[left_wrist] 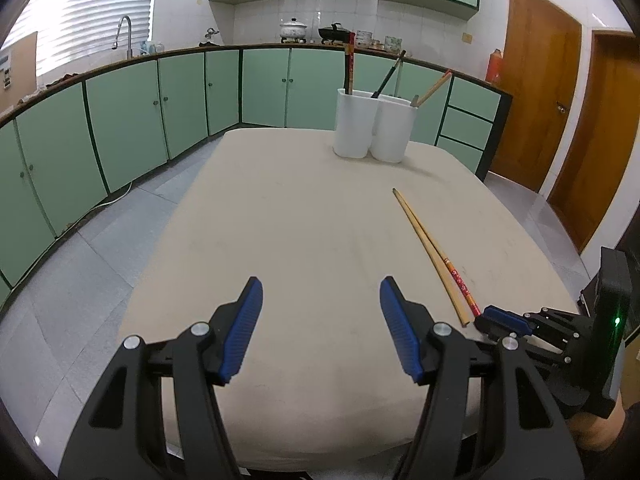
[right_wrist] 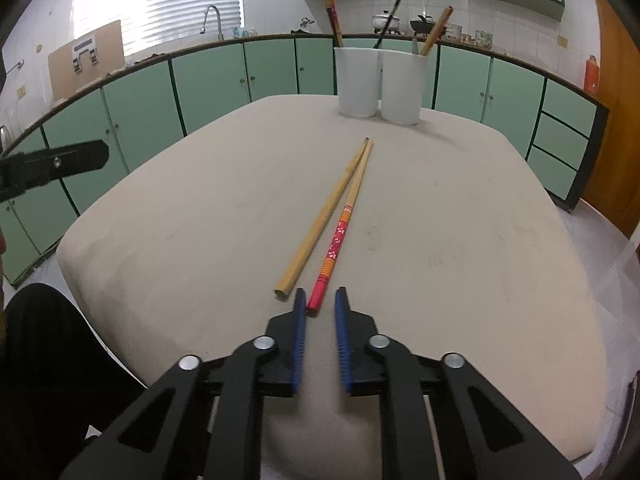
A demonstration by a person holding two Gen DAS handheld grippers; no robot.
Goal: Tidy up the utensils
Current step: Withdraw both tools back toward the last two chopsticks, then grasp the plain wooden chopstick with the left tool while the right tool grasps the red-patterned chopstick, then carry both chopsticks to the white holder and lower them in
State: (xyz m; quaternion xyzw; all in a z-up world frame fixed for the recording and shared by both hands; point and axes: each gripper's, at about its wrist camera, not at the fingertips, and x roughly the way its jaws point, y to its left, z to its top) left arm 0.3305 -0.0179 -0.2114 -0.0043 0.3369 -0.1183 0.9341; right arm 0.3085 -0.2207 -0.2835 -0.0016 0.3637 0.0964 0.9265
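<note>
Chopsticks (right_wrist: 382,24) already stood in the holder (right_wrist: 380,84) at the table's (right_wrist: 500,260) far edge; two (right_wrist: 336,220) remained. Your right gripper (right_wrist: 320,300), narrowly open, gripped nothing; left gripper (left_wrist: 320,304) open, empty.

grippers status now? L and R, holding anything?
Left gripper: open, nothing between its fingers.
Right gripper: narrowly open, holding nothing; the red-handled chopstick has its end at the fingertips, not yet pinched.
</note>
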